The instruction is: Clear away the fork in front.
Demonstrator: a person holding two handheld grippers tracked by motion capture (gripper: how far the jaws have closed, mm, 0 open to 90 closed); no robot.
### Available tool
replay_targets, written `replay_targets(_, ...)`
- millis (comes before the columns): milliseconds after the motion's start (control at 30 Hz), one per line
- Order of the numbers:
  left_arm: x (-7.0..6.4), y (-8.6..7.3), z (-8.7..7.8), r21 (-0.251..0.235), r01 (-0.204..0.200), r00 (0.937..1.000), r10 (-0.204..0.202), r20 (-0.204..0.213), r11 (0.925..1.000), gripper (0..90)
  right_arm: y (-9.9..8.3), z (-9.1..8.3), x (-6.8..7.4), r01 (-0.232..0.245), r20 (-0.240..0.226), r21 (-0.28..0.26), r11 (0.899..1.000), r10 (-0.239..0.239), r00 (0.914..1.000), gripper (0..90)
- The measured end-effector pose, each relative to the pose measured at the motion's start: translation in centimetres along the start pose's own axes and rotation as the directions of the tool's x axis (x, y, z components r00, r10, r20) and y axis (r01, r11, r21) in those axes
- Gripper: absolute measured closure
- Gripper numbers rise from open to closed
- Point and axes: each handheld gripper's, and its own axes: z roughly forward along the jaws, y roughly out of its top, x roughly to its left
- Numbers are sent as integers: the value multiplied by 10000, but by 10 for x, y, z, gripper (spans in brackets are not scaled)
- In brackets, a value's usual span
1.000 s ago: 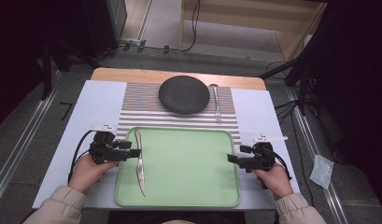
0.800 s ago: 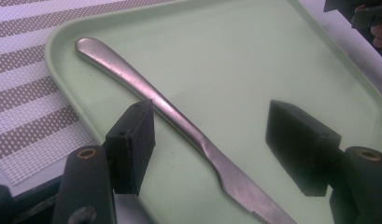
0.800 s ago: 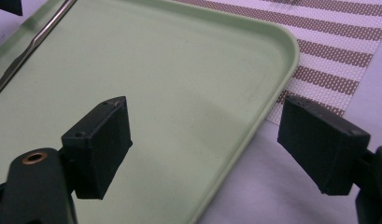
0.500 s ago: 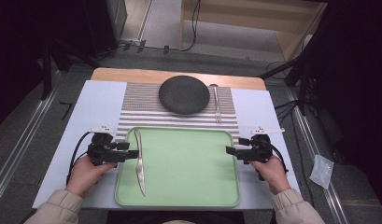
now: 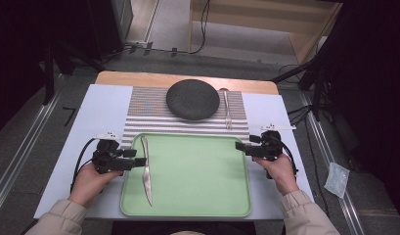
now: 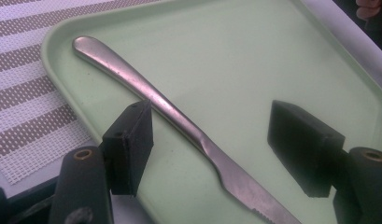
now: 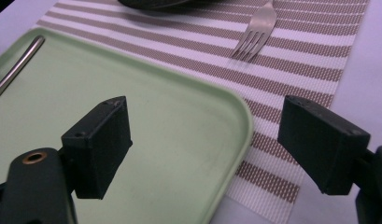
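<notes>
A steel table knife (image 5: 146, 171) (image 6: 179, 121) lies along the left side of the pale green tray (image 5: 197, 176) (image 6: 254, 60), handle pointing away from the person. My left gripper (image 5: 141, 160) (image 6: 212, 140) is open at the tray's left rim, its jaws low on either side of the knife where handle meets blade, not touching it. My right gripper (image 5: 239, 146) (image 7: 202, 144) is open and empty, straddling the tray's (image 7: 170, 121) far right corner. The knife handle (image 7: 16, 67) lies at the far left of the right gripper view.
Beyond the tray a striped placemat (image 5: 144, 112) carries a dark round plate (image 5: 192, 99) and, to its right, a fork (image 5: 227, 110) (image 7: 256, 30). A white sheet (image 5: 104, 107) covers the table. A small plastic bag (image 5: 337, 178) lies on the floor at right.
My right gripper has moved away from the person and slightly left, up to the tray's far right corner. The left gripper has hardly moved.
</notes>
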Motion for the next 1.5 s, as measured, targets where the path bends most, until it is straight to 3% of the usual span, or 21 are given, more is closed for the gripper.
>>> replay_targets(367,0,0,1,20,-38,10000,38,26,10000,319,22,15,-1,-170,666,-408,9990,197,9976,154)
replay_targets(800,-1,1,1,45,-119,9999,119,60,9999,319,42,31,-6,-296,1426,-786,9965,407,9889,172)
replay_targets(1067,-2,1,2,-98,-180,9997,181,192,9998,319,52,40,-11,-290,1665,-867,9958,432,9851,176)
replay_targets(1500,-1,1,3,-94,-214,9997,215,99,9997,320,77,59,-14,-242,1590,-920,9955,386,9865,191)
